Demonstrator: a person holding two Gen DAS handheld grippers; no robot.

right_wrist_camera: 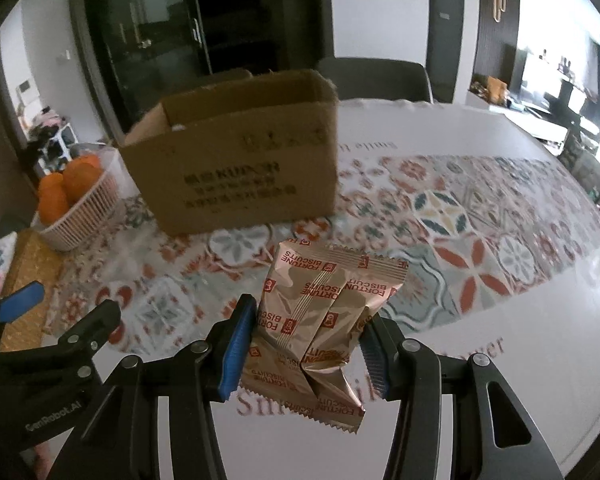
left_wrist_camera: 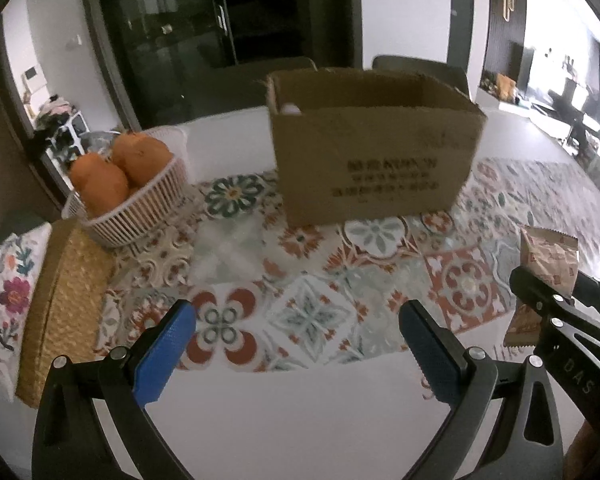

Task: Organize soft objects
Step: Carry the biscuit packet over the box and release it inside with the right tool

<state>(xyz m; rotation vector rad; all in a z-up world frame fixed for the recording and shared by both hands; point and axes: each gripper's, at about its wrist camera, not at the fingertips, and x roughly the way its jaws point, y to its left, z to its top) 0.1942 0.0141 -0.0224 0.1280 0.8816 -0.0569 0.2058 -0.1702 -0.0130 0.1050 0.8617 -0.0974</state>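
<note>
Gripping two biscuit packets (right_wrist_camera: 320,320), right gripper (right_wrist_camera: 304,344) short of box (right_wrist_camera: 236,172) (contents mostly hidden); left gripper (left_wrist_camera: 296,348) open, empty.

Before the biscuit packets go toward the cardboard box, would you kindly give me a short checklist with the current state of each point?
1. Right tool shut on the biscuit packets: ok, both blue pads press the wrappers.
2. Packets clear of the table: ok, they hang above it.
3. Cardboard box open at the top: ok, no flap covers it.
4. Room inside the box: cannot tell; only something white shows at its rim.
5. Left tool out of the way: ok, open and empty, left of the packets.
6. Basket of oranges off the path: ok, left of the box.
</note>
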